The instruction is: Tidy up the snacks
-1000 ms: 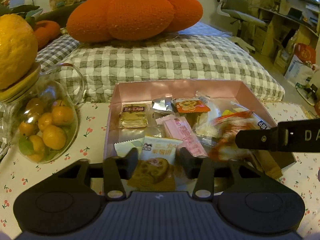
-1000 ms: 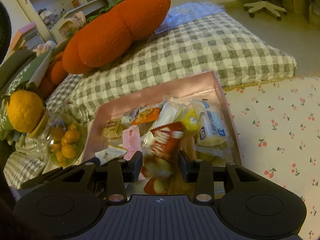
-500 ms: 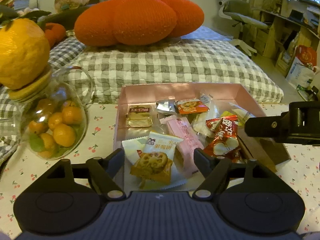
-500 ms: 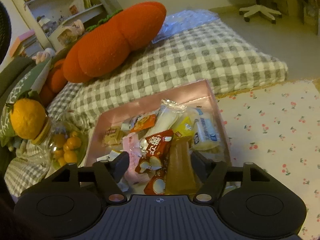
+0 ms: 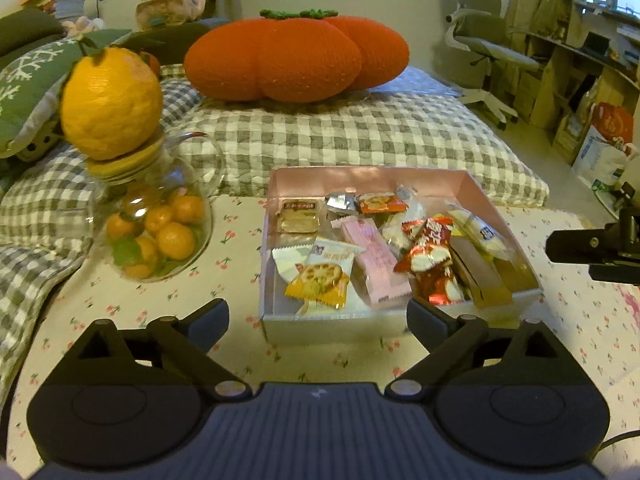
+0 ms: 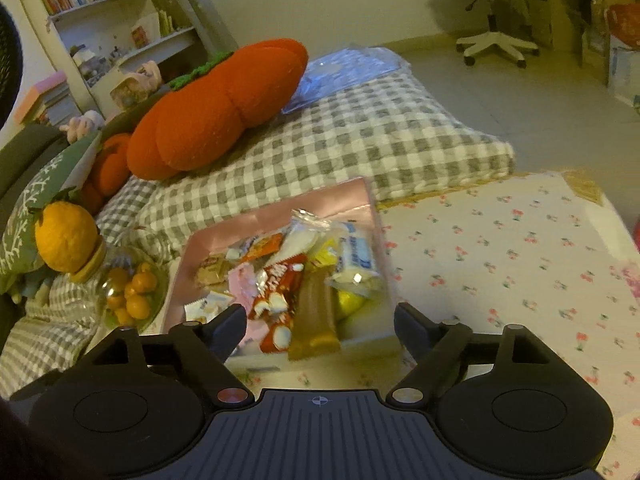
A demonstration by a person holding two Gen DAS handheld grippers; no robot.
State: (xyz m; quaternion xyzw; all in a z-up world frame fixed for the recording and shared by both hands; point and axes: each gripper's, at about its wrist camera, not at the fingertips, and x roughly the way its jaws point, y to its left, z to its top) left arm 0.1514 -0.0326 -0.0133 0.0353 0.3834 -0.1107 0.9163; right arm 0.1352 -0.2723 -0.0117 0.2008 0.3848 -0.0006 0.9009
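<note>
1. The left gripper (image 5: 318, 314) is seen with its jaws opening wide; nothing is held between them.
2. The right gripper (image 6: 320, 320) is likewise opening and empty.
3. Just ahead of both, the pink box (image 5: 360, 178) is set on a cherry-print cloth (image 5: 120, 304), filled with snack packets (image 5: 372, 252).
4. Left of the box, a glass jar (image 5: 156, 232) of small oranges is found, topped by a large citrus (image 5: 108, 102).

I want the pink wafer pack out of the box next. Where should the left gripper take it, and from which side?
Grip the pink wafer pack across its narrow width near the middle, coming from above. It lies flat and long among other snacks in the pink box, its long sides the only easy clamp. The left gripper has nothing between its opening fingers.
</note>
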